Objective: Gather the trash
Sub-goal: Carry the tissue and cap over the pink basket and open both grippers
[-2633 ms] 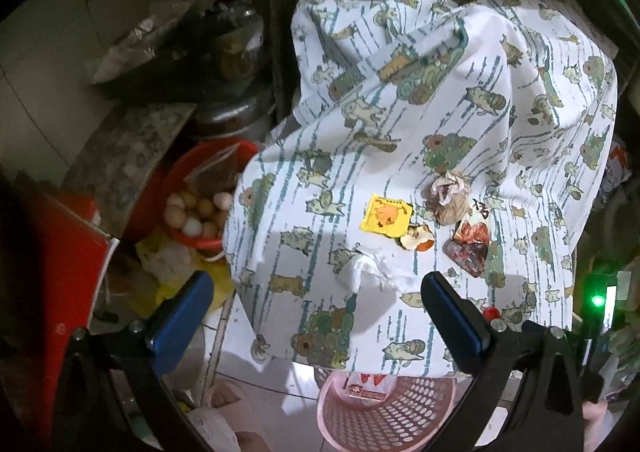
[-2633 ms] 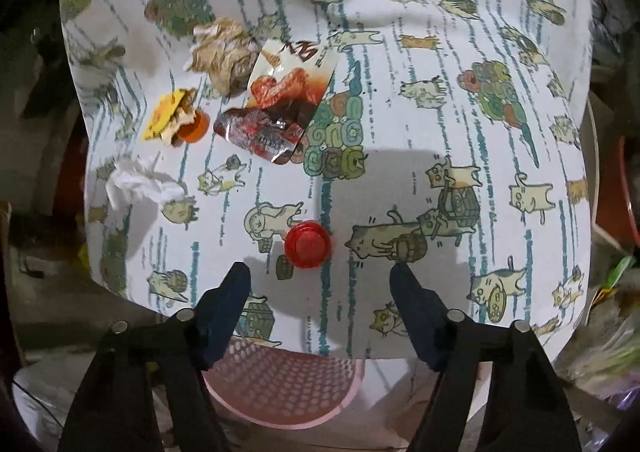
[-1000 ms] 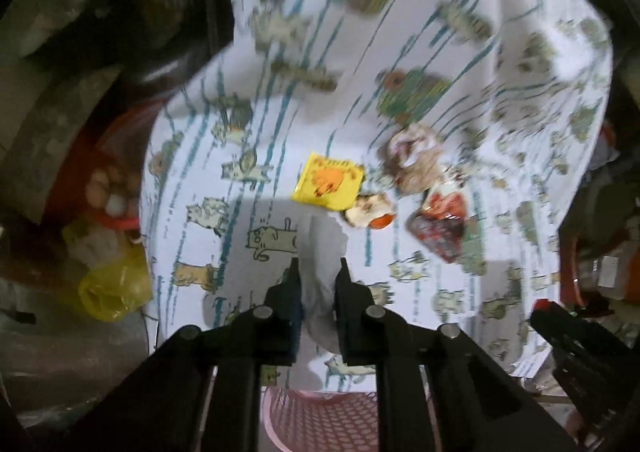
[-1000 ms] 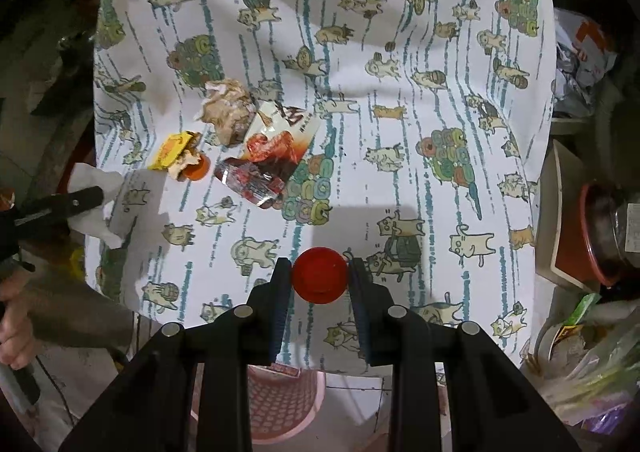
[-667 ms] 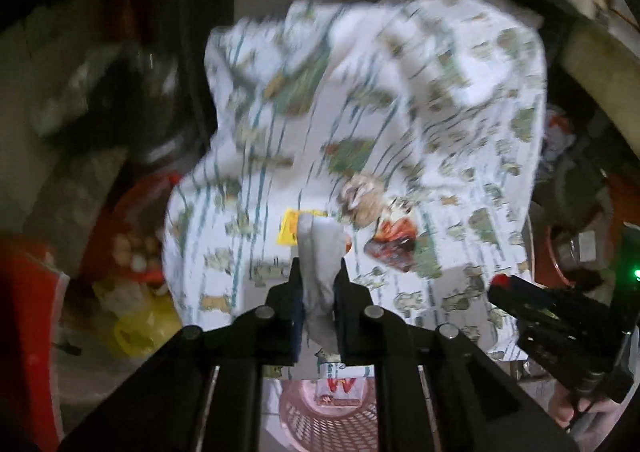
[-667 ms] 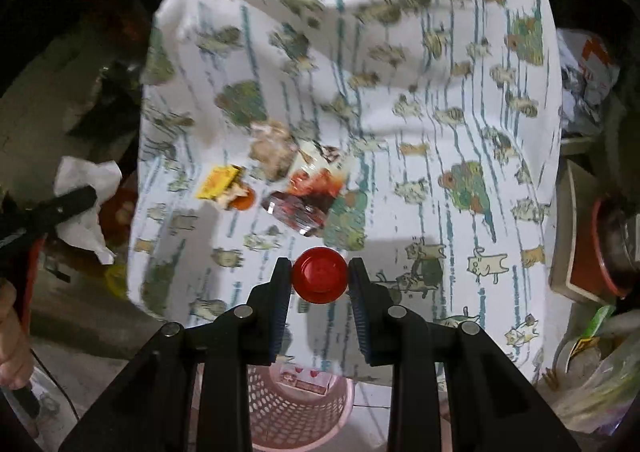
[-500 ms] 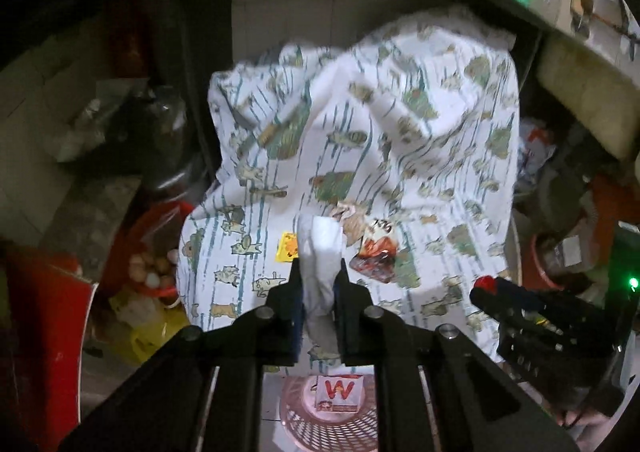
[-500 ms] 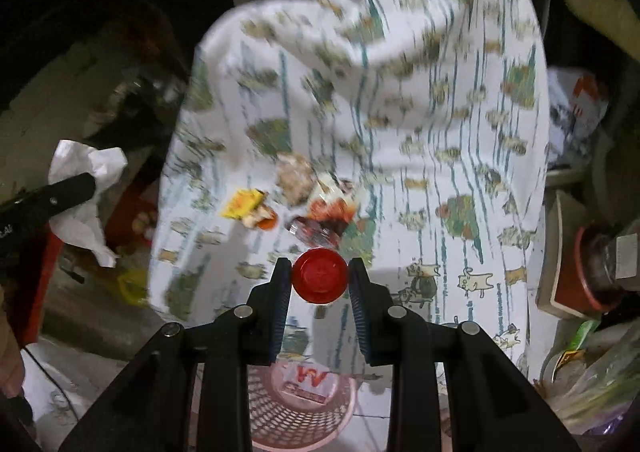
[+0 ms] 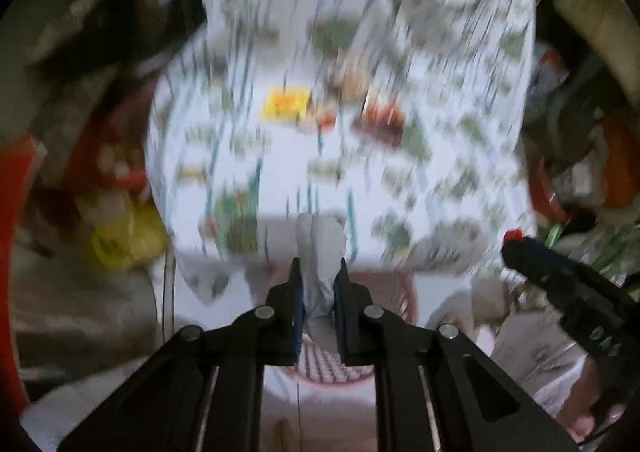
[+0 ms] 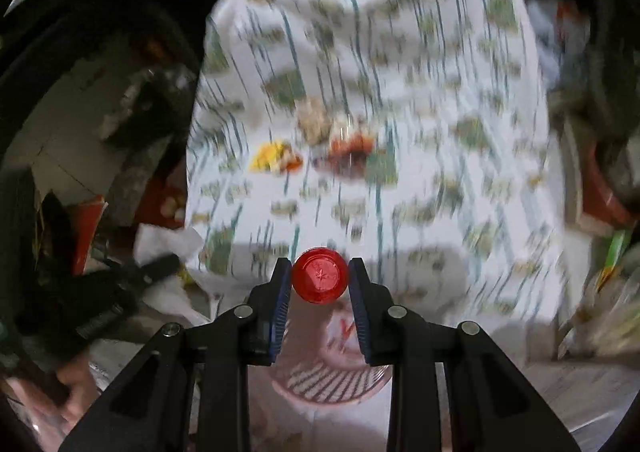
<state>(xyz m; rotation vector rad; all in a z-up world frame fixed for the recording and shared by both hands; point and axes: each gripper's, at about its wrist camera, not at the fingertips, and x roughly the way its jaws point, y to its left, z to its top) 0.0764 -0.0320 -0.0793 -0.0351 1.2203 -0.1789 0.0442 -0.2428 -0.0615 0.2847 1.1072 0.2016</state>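
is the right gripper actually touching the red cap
Touching. The right wrist view shows the right gripper with both blue pads pressed against the sides of the red cap, no gap on either side.

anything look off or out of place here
Litter sits on the patterned cloth: a yellow wrapper, a crumpled ball and a red packet. Otherwise, too blurred to tell.

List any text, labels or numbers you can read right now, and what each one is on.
Nothing reads clearly; both views are motion-blurred.
Red marks on the card in the pink basket: blurred, unreadable.
Star-like mark moulded on the red cap: a sign, no letters.
Pale marks on the right gripper: too blurred.
Yellow wrapper and red wrapper: print unreadable.
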